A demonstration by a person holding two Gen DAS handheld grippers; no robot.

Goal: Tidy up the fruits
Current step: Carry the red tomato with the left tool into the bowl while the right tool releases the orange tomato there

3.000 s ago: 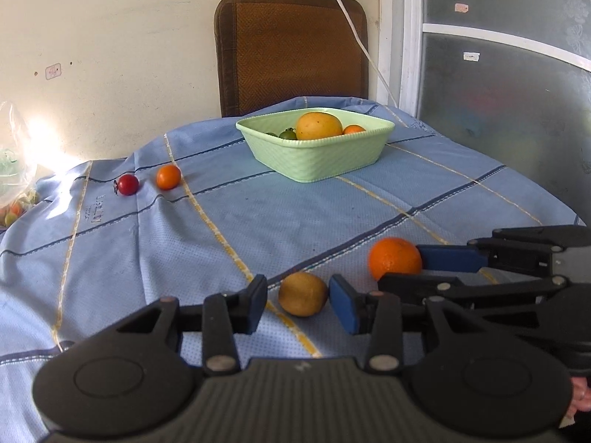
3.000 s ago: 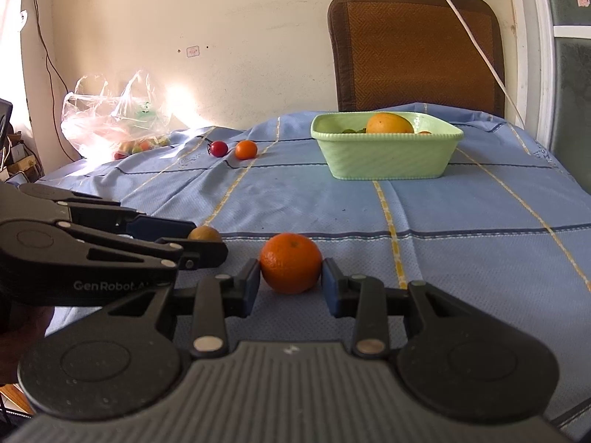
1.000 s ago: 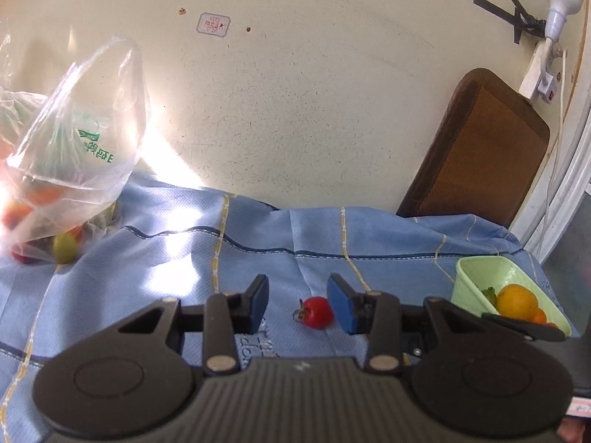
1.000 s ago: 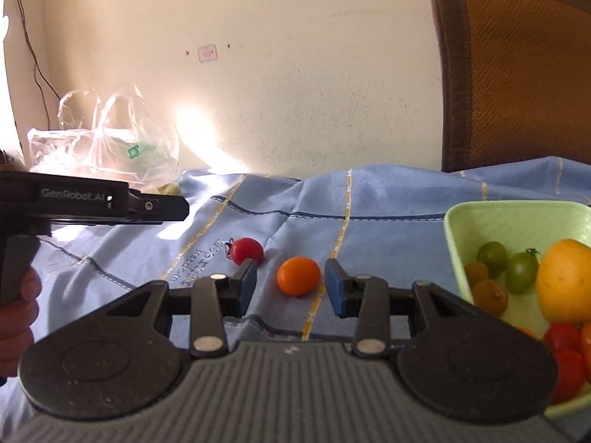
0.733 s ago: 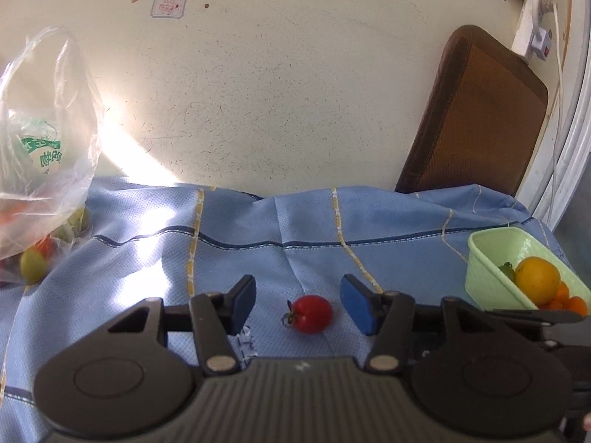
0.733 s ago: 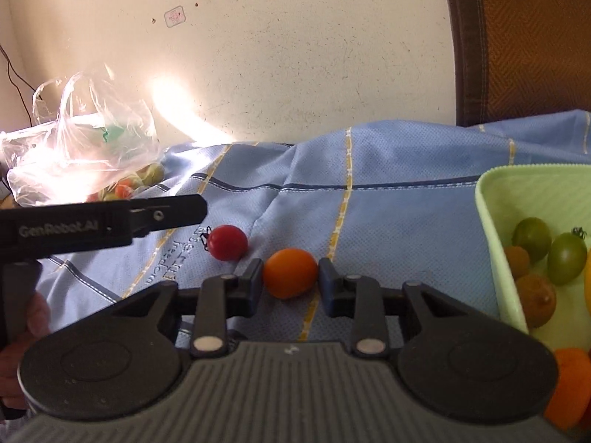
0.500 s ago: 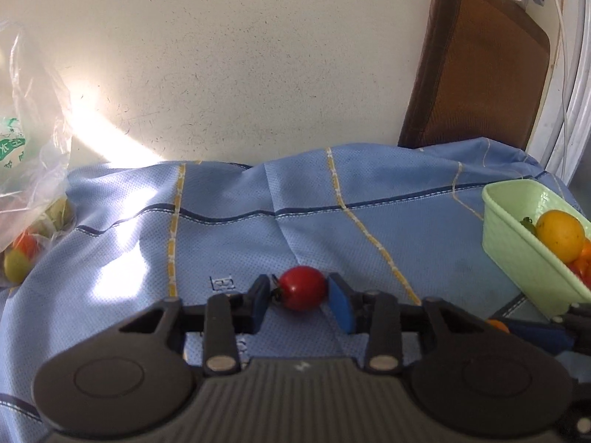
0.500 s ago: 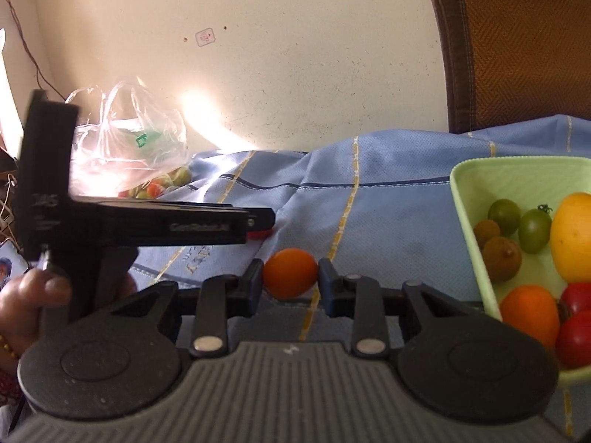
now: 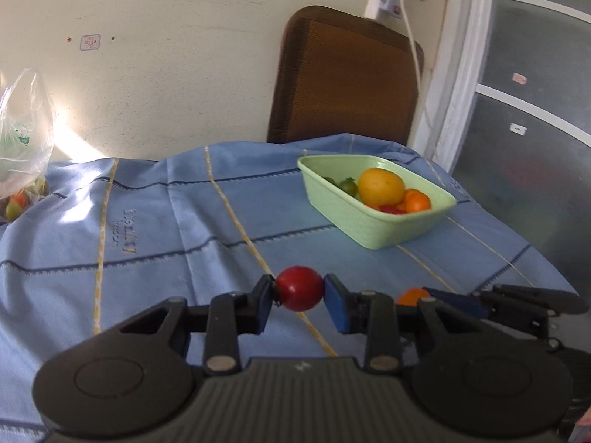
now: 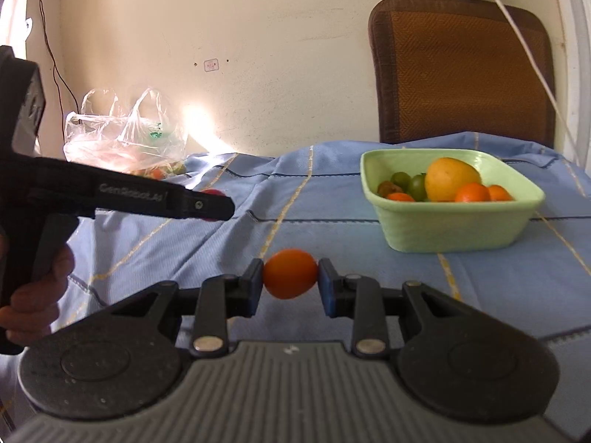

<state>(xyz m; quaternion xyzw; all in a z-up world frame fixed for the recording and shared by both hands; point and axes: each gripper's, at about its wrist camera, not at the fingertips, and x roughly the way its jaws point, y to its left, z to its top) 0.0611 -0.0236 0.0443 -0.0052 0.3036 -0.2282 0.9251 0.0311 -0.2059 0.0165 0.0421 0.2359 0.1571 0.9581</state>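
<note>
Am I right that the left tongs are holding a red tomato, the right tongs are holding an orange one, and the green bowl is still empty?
Almost: the green bowl is not empty. The right wrist view shows a large yellow fruit in it among smaller orange and green ones. The rest stands: the left tongs grip the red tomato, and the right tongs grip the orange tomato.

Blue striped cloth (image 9: 155, 229) over worktop, brown chair (image 9: 343, 81) behind it by wall, white cable (image 9: 410, 37) w/ plug, frosted door (image 9: 524, 118) at right
</note>
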